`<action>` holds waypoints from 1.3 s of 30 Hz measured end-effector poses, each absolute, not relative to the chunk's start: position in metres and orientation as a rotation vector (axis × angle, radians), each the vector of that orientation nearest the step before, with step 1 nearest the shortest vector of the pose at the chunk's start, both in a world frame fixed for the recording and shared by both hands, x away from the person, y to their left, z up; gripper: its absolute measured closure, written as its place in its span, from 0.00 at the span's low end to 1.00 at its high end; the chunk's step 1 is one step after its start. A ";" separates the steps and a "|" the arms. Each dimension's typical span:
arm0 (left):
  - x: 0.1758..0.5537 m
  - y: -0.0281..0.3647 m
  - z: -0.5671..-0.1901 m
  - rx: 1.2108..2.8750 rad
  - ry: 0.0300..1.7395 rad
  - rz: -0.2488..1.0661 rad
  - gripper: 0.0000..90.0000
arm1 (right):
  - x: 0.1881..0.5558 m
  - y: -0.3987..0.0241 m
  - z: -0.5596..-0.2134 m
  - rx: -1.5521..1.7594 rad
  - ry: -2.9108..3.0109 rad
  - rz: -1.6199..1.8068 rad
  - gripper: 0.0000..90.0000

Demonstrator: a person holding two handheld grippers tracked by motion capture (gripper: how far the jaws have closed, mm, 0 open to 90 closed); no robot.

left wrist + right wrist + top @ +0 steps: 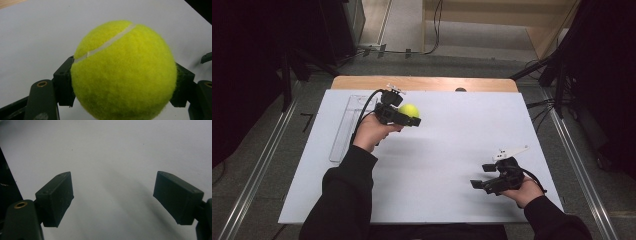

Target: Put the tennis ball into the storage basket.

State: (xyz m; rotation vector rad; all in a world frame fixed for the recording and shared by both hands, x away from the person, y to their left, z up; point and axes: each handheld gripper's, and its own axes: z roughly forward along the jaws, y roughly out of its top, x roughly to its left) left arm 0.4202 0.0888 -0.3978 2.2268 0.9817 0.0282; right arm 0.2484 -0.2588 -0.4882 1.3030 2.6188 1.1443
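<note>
Dark floor and black stands ring a worktop (447,165) covered by a smooth, matte white sheet, with a strip of bare wood showing along its far edge. Toward the far left, the left hand-held gripper (411,118) pinches a tennis ball (409,110) between its two blocky black pads; in the left gripper view the ball (125,72) is fuzzy and bright yellow-green, crossed by a pale curved seam, and it bulges well past both pads. It looks to be held clear of the sheet. Just left of that hand lies a long, narrow tray of clear plastic (343,127), running from near to far beside the sheet's left edge.

At the near right, the right hand-held gripper (479,176) sits close to the sheet's near edge with its jaws spread wide; the right gripper view shows two flat-faced, rectangular pads with plain white surface between them. Between the two hands, the middle of the sheet lies broad and unbroken, as does the far right corner.
</note>
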 end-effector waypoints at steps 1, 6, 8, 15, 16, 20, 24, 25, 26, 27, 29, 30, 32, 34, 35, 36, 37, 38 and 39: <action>0.420 0.091 -0.396 2.229 0.981 0.024 0.30 | 0.248 -0.259 -0.488 1.303 2.619 1.145 0.16; 0.420 0.095 -0.393 2.223 0.987 0.032 0.30 | 0.248 -0.259 -0.488 1.301 2.620 1.145 0.16; 0.421 0.097 -0.393 2.225 0.991 0.034 0.30 | 0.248 -0.259 -0.488 1.301 2.620 1.146 0.16; 0.423 0.104 -0.391 2.211 1.004 0.039 0.30 | 0.248 -0.259 -0.488 1.307 2.619 1.148 0.16; 0.423 0.106 -0.390 2.206 1.013 0.047 0.30 | 0.249 -0.259 -0.488 1.309 2.617 1.150 0.16; 0.423 0.108 -0.389 2.200 1.016 0.052 0.30 | 0.249 -0.259 -0.488 1.310 2.618 1.150 0.16; 0.424 0.112 -0.387 2.190 1.022 0.054 0.30 | 0.249 -0.259 -0.488 1.312 2.618 1.151 0.16; 0.424 0.113 -0.387 2.188 1.024 0.056 0.30 | 0.249 -0.259 -0.488 1.312 2.618 1.151 0.16; 0.425 0.114 -0.387 2.189 1.024 0.059 0.30 | 0.249 -0.259 -0.489 1.308 2.619 1.153 0.16; 0.425 0.114 -0.387 2.189 1.024 0.059 0.30 | 0.249 -0.259 -0.488 1.311 2.618 1.153 0.16; 0.425 0.116 -0.386 2.179 1.040 0.066 0.30 | 0.249 -0.259 -0.488 1.314 2.616 1.154 0.16; 0.425 0.116 -0.386 2.179 1.040 0.066 0.30 | 0.249 -0.259 -0.488 1.314 2.616 1.154 0.16; 0.426 0.117 -0.386 2.177 1.044 0.068 0.30 | 0.248 -0.259 -0.488 1.302 2.617 1.161 0.16; 0.426 0.117 -0.386 2.183 1.045 0.074 0.30 | 0.248 -0.259 -0.488 1.300 2.618 1.159 0.16; 0.426 0.117 -0.386 2.183 1.045 0.074 0.30 | 0.248 -0.259 -0.488 1.299 2.619 1.159 0.16; 0.426 0.118 -0.386 2.187 1.044 0.080 0.30 | 0.248 -0.259 -0.488 1.298 2.619 1.159 0.16; 0.426 0.119 -0.386 2.181 1.049 0.080 0.30 | 0.248 -0.259 -0.488 1.300 2.619 1.159 0.16; 0.427 0.121 -0.385 2.180 1.055 0.087 0.30 | 0.248 -0.259 -0.488 1.301 2.619 1.159 0.16; 0.427 0.121 -0.385 2.180 1.055 0.087 0.30 | 0.248 -0.259 -0.488 1.298 2.619 1.159 0.16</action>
